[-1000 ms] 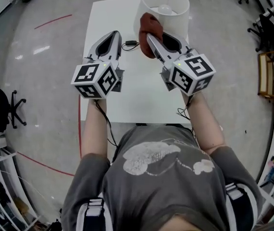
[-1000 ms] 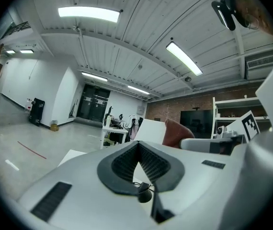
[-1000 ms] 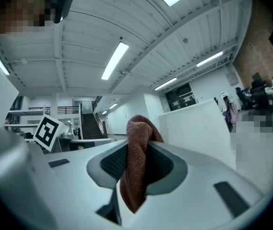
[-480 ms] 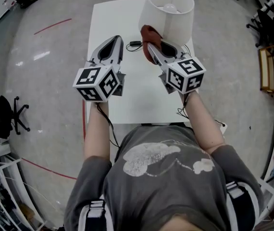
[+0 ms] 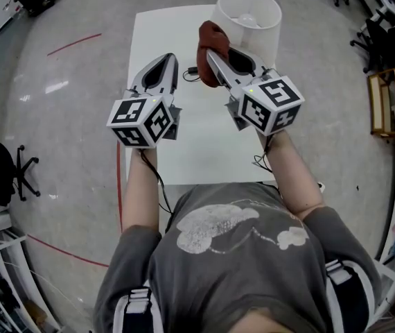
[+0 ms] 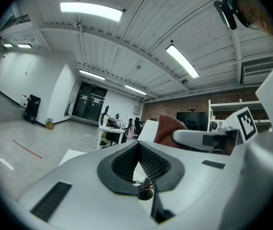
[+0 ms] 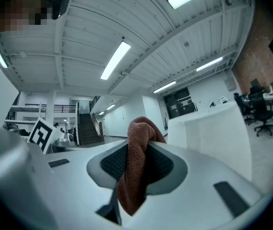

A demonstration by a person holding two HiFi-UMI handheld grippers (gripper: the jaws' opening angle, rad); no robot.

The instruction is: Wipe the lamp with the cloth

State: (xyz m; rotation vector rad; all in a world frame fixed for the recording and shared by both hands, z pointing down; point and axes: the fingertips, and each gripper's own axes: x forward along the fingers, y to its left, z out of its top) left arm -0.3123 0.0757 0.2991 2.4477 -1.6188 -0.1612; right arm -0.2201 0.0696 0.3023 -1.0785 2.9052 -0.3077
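Note:
A white lamp point(image 5: 249, 16) with a drum shade stands at the far right of the white table point(image 5: 149, 33). My right gripper point(image 5: 211, 47) is shut on a rust-red cloth point(image 5: 210, 47), which bunches at its tips just left of the shade. In the right gripper view the cloth point(image 7: 136, 166) hangs between the jaws, with the lamp shade point(image 7: 213, 128) to the right. My left gripper point(image 5: 164, 64) hovers over the table's middle, shut with nothing in it. In the left gripper view its jaws meet, and the cloth point(image 6: 172, 128) shows ahead on the right.
A black cable point(image 5: 192, 69) with a switch lies on the table between the grippers. Grey floor surrounds the table, with office chairs point(image 5: 7, 161) at left and a wooden rack point(image 5: 391, 106) at right.
The right gripper has lifted the cloth up along the left side of the shade. The left gripper has stayed about where it was.

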